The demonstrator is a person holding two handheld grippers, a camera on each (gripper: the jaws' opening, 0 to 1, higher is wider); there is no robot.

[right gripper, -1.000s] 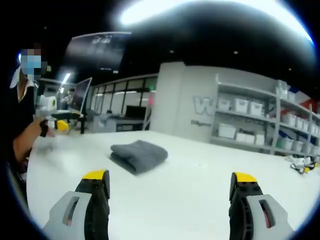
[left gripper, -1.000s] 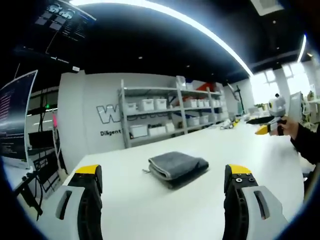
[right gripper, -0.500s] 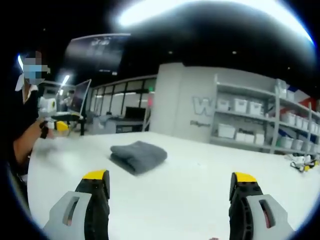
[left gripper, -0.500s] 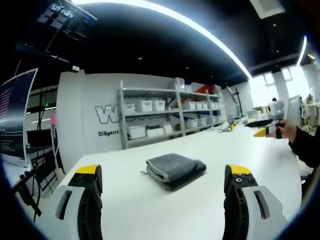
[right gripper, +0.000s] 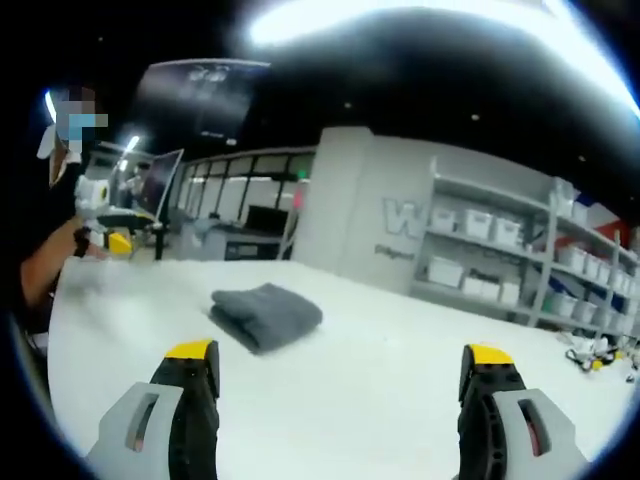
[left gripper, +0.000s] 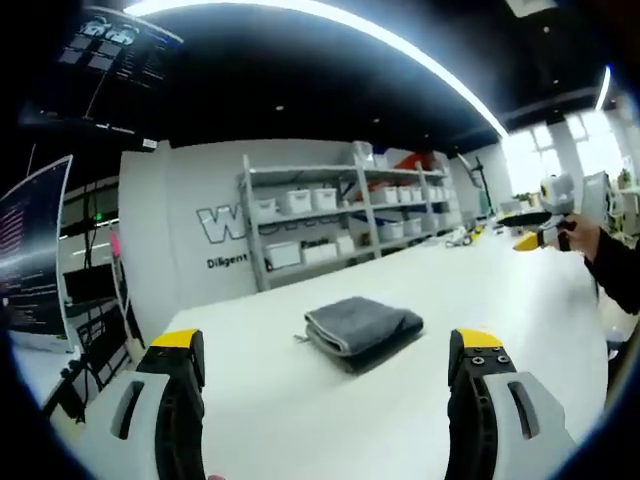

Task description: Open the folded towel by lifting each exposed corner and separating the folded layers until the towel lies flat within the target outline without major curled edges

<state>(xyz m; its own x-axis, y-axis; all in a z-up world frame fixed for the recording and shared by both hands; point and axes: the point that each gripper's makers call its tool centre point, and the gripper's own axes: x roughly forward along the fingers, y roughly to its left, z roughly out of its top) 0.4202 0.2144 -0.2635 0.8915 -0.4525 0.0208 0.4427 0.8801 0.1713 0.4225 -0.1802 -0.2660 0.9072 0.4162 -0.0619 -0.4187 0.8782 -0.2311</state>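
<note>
Both claws stand wide apart and hold nothing: the left claw point(left gripper: 325, 385) and the right claw point(right gripper: 340, 395) each frame the grey towel point(left gripper: 362, 326) between yellow-tipped jaws, well short of it. The towel lies folded into a thick, compact wad near the middle of the white tabletop point(left gripper: 300, 420), with nothing touching it.

By its look it is plush cloth: soft, light and limp, with no stiffness to hold a shape once lifted. A corner taken up should drape and drag the layers below along unless only the top ply is pinched. In the left gripper view a small tab sticks out at the near-left corner, and stacked layer edges show along the front side; that corner seems the likeliest place to take hold, pinching shallow and low against the tabletop. In the right gripper view the towel point(right gripper: 266, 315) shows a rounded fold along its near edge, which offers no free ply. I cannot make out a target outline on the tabletop.

Beyond the tabletop stand shelves point(left gripper: 330, 225) of white bins against a lettered wall. At the right edge of the left gripper view, the person's hand point(left gripper: 585, 240) appears, gripping the right claw's handle.
</note>
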